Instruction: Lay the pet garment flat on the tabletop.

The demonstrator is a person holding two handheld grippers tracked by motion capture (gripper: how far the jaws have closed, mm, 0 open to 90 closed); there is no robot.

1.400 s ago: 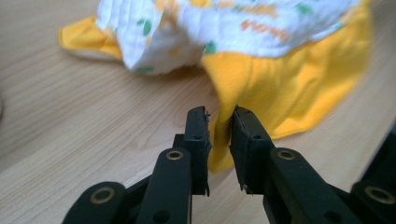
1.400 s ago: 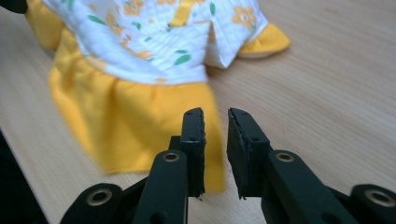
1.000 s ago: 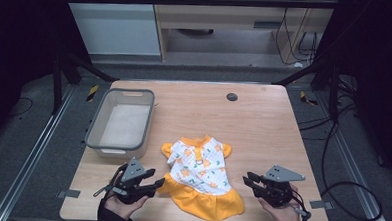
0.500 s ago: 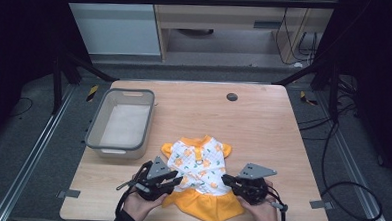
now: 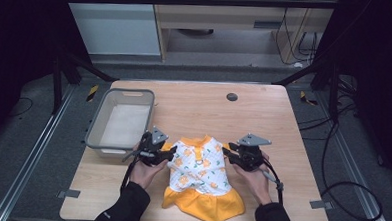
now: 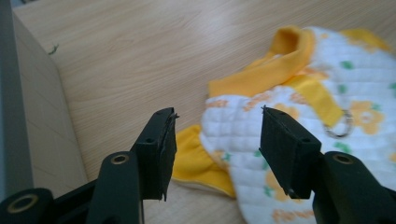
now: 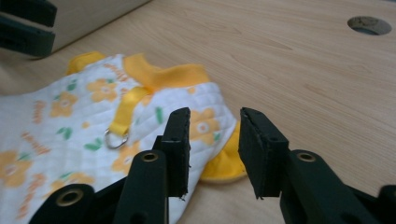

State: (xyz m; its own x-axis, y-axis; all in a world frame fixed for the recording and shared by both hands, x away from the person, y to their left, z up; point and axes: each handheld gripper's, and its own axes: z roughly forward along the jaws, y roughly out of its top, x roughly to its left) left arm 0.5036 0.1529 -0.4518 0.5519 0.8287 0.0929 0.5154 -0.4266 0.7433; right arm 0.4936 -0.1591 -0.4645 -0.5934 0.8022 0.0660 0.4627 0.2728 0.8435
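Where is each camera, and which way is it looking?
High view: above the person's side, looking forward and down on the table; forearms, left gripper and right gripper show.
Left gripper view: rides the left gripper, facing the dress; its open jaws show.
Right gripper view: rides the right gripper, facing the dress's other sleeve; its open jaws show.
All views share the dress; its metal ring shows in both gripper views.

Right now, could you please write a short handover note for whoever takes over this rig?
Left gripper: open, jaws at the dress's left sleeve, nothing gripped.
Right gripper: open, jaws at the right sleeve, nothing gripped.
Dress lies flat on the table, collar toward the far edge; bin stands to its left.
Done: both grippers brought to the sleeves.
Left: probably close on the sleeves, then handle the dress.
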